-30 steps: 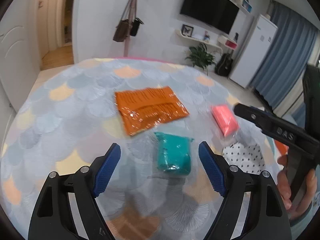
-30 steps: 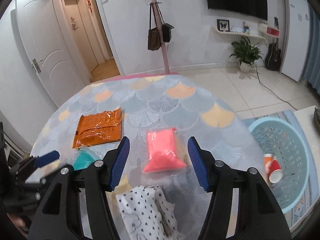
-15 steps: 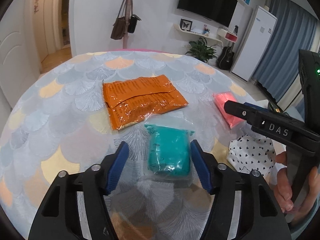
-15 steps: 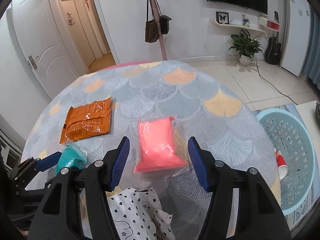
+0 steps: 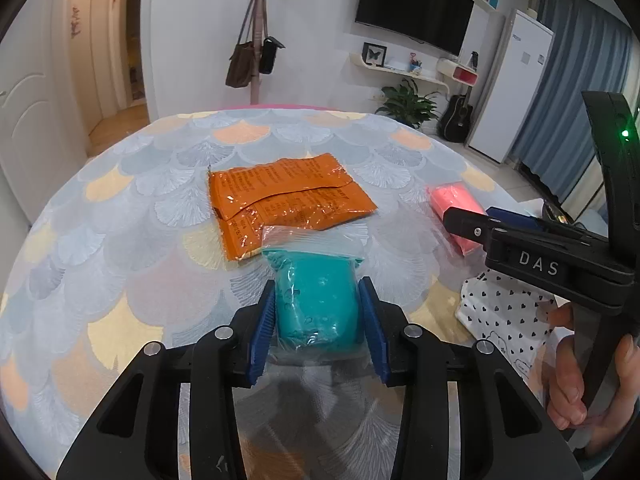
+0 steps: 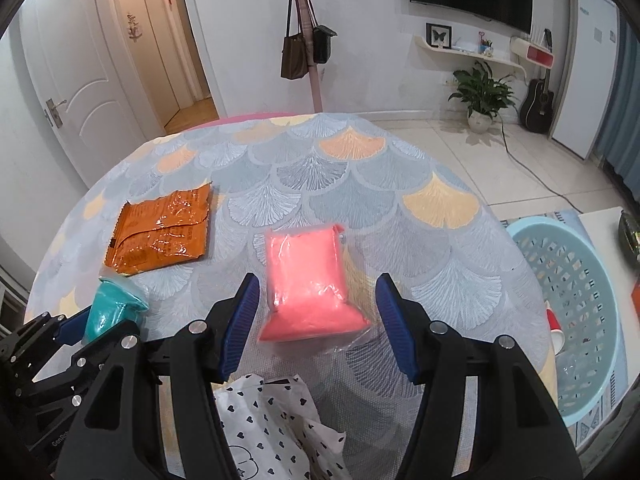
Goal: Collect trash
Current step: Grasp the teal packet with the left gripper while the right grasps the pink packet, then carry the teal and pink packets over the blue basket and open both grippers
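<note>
My left gripper point(image 5: 318, 312) is shut on a teal bag point(image 5: 316, 300) in clear plastic, its blue pads pressing both sides; it also shows in the right wrist view point(image 6: 110, 308). An orange wrapper point(image 5: 286, 204) lies flat behind it on the round table. My right gripper point(image 6: 316, 312) is open, its fingers either side of the near end of a pink bag point(image 6: 308, 280) without touching it. The right gripper also shows in the left wrist view point(image 5: 492, 220), beside the pink bag point(image 5: 456, 208).
A white heart-print bag point(image 6: 272, 428) lies at the table's near edge below my right gripper. A light blue basket point(image 6: 560, 280) with a red-and-white cup point(image 6: 558, 330) stands on the floor right of the table. The table point(image 6: 360, 184) has a fan-pattern cloth.
My left gripper has moved forward around the teal bag and closed on it. My right gripper has advanced slightly toward the pink bag and stays open.
</note>
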The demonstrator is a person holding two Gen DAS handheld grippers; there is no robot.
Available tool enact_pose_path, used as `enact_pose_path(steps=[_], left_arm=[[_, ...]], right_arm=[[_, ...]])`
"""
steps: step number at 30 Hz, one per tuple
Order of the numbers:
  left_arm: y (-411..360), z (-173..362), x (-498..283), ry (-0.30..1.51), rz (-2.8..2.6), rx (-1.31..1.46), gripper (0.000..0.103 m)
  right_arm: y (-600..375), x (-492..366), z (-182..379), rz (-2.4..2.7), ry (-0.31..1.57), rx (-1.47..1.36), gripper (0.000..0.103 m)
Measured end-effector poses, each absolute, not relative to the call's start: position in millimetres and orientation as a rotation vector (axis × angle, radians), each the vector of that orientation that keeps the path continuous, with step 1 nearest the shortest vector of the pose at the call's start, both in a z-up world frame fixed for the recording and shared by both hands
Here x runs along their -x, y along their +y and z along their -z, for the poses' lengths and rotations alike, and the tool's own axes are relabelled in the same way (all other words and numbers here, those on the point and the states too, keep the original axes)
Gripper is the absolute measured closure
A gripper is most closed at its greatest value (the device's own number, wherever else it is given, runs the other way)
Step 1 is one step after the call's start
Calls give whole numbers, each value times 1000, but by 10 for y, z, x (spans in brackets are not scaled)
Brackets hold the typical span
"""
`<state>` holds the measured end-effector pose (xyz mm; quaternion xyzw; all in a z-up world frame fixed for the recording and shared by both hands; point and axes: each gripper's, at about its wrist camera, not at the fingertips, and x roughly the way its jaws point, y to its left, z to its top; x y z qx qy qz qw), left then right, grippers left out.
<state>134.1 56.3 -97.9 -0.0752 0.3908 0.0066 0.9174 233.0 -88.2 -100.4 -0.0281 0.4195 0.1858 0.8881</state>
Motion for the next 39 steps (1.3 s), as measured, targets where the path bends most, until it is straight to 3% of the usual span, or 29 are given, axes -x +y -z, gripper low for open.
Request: enact_pose_path(steps=[10,14,27,39], left_arm=[[485,968,-1355,813,-33,127,64],[479,965,-1349,811,-35,125,64],[407,868,-1266,780,-23,118,65],[277,366,-1221,696,19,109,65]], right_arm=[[-843,-2368,1041,-384,896,68,55],[-839,-2345,1040,-397,887,74,63],[-1100,-2215,844,-445,766,-44,65],[-1544,-2017,544,-431,608,-205,65]])
